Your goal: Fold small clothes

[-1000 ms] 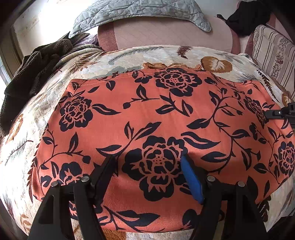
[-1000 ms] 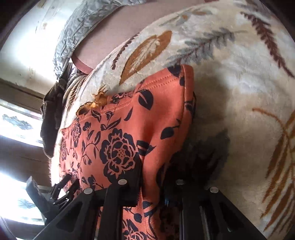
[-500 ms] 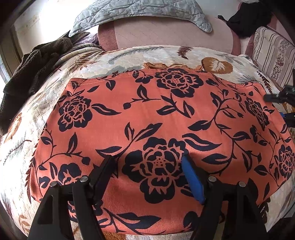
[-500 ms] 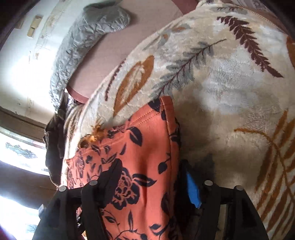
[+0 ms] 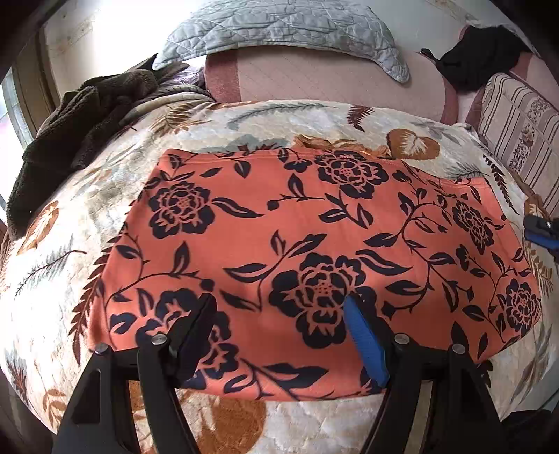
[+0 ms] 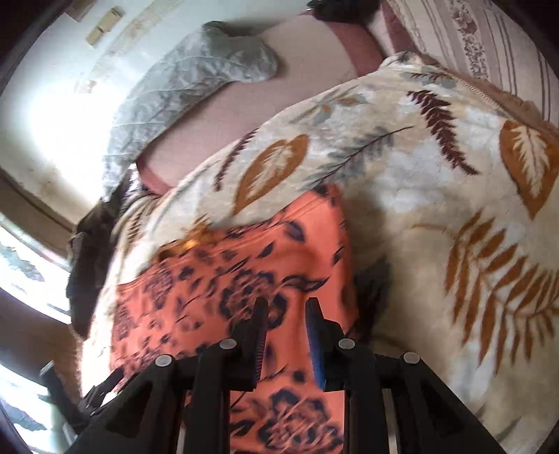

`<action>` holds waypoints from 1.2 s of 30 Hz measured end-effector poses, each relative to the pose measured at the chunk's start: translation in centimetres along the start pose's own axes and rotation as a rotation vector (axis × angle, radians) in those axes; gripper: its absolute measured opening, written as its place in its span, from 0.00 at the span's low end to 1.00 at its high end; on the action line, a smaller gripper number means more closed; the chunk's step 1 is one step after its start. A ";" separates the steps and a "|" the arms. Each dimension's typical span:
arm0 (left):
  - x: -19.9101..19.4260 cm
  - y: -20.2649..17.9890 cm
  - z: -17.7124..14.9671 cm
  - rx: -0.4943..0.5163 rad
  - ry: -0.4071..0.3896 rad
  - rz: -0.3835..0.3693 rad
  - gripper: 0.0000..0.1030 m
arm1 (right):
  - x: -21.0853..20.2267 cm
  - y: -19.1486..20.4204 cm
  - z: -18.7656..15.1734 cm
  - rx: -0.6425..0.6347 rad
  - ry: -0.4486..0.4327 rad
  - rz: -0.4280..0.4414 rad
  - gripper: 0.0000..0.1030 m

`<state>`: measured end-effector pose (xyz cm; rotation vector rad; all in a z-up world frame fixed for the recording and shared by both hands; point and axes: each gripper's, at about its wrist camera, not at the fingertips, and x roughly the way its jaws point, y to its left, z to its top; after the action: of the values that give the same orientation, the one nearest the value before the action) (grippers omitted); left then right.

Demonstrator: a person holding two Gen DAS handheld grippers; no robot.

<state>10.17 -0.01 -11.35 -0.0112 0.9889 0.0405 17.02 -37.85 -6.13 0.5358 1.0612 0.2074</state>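
Pointing steeply down over the bed, the left gripper hangs w/ its 2 fingers spread wide above the near part of the orange floral garment. Nothing sits between them and the tips don't pinch the cloth, so it's released. The garment lies flat and spread out on the leaf-print blanket, near edge close to the blanket's front.

The right gripper also tilts down, over the garment's right-hand edge; that view is blurred. Its jaws have just been closing after a brief widening. A narrow gap shows between the fingers, w/ no cloth caught in it, so it's let go too. Its blue tip pokes into the left wrist view at the far right, just off the garment's right edge.

Beyond the blanket: a grey quilted pillow, a dark brown fleece heap at left, a striped cushion at right.
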 end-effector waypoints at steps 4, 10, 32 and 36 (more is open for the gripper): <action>1.8 1.6 -1.6 -0.009 0.086 0.034 0.74 | 1.9 0.7 -5.6 0.035 0.112 0.182 0.69; 0.2 2.9 -1.3 -0.040 0.048 0.047 0.75 | 0.5 0.9 -8.5 0.047 -0.017 0.051 0.59; -5.5 5.4 -2.8 -0.103 -0.024 0.046 0.75 | -0.3 2.3 -9.7 -0.024 -0.071 -0.005 0.73; -7.0 4.7 -2.9 -0.098 -0.043 0.018 0.75 | 1.8 2.1 -9.8 -0.029 -0.005 -0.013 0.73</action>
<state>3.71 4.43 -7.02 -0.0912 0.9436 0.1058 9.55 -32.24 -10.08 0.5031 1.0547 0.2094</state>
